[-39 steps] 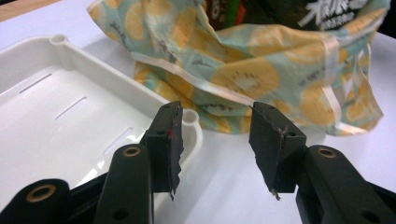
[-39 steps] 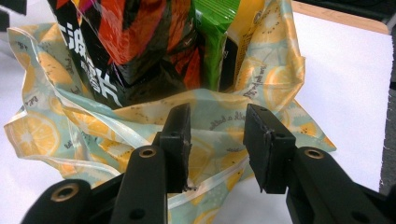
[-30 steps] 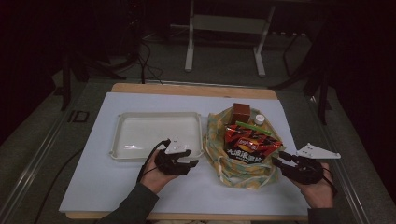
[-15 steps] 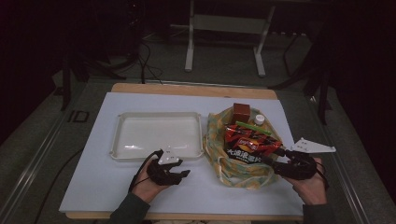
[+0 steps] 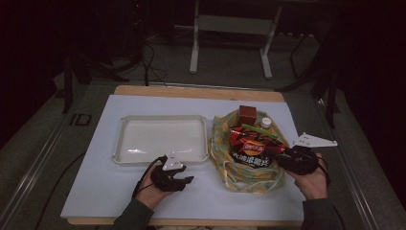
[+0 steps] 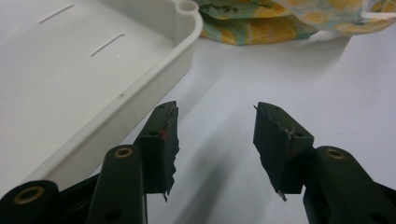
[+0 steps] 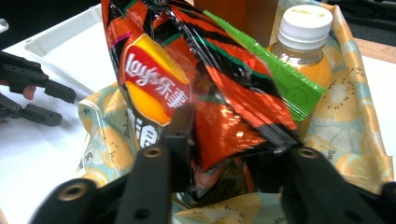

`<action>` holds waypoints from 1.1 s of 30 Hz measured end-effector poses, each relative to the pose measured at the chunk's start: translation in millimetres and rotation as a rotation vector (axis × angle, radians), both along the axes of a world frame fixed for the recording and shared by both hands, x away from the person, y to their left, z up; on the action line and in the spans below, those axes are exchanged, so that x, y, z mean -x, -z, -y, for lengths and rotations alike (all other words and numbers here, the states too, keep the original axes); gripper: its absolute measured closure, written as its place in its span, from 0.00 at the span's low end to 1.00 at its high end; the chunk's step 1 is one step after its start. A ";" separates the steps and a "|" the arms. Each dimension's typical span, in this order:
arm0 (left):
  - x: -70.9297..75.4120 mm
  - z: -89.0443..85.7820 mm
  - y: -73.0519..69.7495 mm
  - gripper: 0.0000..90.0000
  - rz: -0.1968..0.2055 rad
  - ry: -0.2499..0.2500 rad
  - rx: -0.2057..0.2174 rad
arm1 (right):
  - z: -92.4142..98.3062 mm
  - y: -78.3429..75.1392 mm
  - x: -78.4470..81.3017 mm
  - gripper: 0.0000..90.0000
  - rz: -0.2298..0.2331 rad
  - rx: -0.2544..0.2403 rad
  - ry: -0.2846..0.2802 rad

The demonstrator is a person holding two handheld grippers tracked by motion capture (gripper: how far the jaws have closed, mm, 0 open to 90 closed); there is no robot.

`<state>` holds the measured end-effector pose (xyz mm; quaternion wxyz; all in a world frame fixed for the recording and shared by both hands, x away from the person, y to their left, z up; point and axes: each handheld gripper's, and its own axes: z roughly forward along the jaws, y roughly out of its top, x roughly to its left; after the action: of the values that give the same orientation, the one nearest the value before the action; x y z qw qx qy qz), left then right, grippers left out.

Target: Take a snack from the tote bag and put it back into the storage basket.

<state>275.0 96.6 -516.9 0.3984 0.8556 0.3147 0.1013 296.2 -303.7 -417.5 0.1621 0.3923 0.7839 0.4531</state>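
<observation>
The right hand-held gripper [image 7: 229, 140] has just been closing its jaws, and the glossy red-and-orange crisp bag [image 7: 196, 88] sits right between them; in the right gripper view the black jaws pinch the bag's lower end from both sides, crumpling the foil. In the high view that right hand-held gripper [image 5: 282, 155] comes in from the right side of the desk, with the crisp bag [image 5: 251, 146] lying across the top of the yellow fruit-print cloth basket [image 5: 239, 175]. Just behind the bag in the basket lies a bright green flat packet [image 7: 280, 74], slanted, and beyond it stands a small bottle of orange drink with a white cap [image 7: 306, 32]. A brown box [image 5: 247, 114] stands at the basket's far edge.

Over on the left, the left hand-held gripper [image 6: 215, 135] has its jaws apart with nothing between them, only bare white desk [image 6: 261, 70] below. In the high view this left hand-held gripper [image 5: 184, 181] hovers low at the near edge of the white rectangular plastic tray [image 5: 119, 143], which lies left of the basket with a narrow gap between them. The left gripper view puts the tray's rounded corner [image 6: 187, 18] just beside the left jaw, and the basket's cloth [image 6: 261, 28] is further off at the top.
</observation>
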 end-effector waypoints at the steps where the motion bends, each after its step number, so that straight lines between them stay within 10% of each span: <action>1: 0.2 0.6 0.4 0.55 0.000 0.002 -0.003 | 0.7 0.2 -0.1 0.79 -0.001 -0.009 -0.004; 11: 0.2 8.2 9.2 0.55 0.007 0.008 -0.045 | 4.9 0.3 0.1 0.96 0.000 -0.036 -0.026; 33: -4.3 11.8 17.9 0.55 0.020 0.018 -0.072 | -1.5 -23.4 3.3 1.00 0.033 -0.126 -0.059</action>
<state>279.4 84.8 -534.8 0.3713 0.8711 0.2993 0.1174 292.9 -302.2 -394.1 0.1366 0.3710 0.7624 0.5123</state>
